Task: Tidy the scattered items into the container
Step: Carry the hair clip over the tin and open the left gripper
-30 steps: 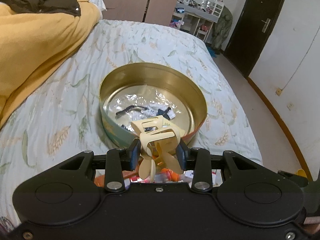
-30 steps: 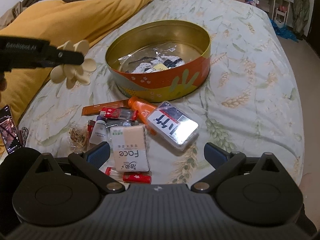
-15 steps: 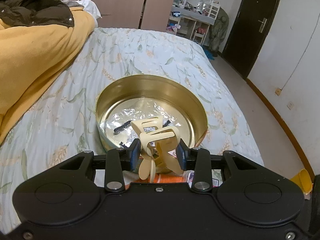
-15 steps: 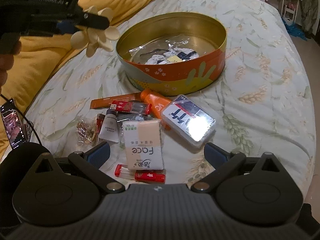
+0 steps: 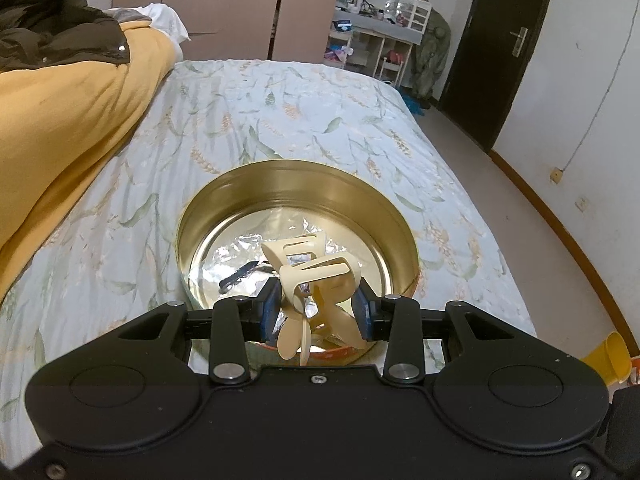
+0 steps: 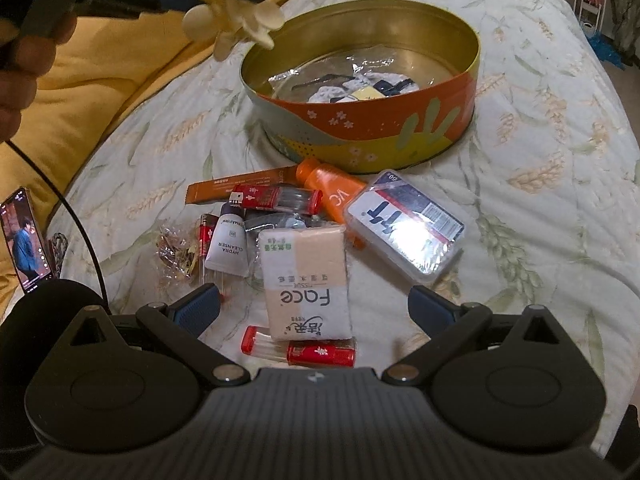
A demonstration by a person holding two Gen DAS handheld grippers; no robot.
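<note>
My left gripper (image 5: 318, 308) is shut on a cream hair claw clip (image 5: 316, 280) and holds it just above the near rim of the round gold tin (image 5: 280, 184). The right wrist view shows that clip (image 6: 240, 24) by the tin's (image 6: 400, 120) left edge. A foil packet and small dark items lie inside the tin. My right gripper (image 6: 316, 308) is open above a pile on the bed: a Face tissue pack (image 6: 306, 276), a clear plastic box (image 6: 404, 226), an orange tube (image 6: 332, 192), a white cleanser tube (image 6: 230, 246) and red-capped vials (image 6: 298, 348).
A yellow duvet (image 5: 60, 128) with a dark jacket (image 5: 48, 36) lies along the left side of the bed. A phone (image 6: 26, 240) and a black cable (image 6: 80, 232) rest at the left. The bed's right edge drops to the floor by a dark door (image 5: 508, 52).
The left gripper has carried the clip forward, from short of the tin to over its near rim. The right gripper has come lower and closer to the pile.
</note>
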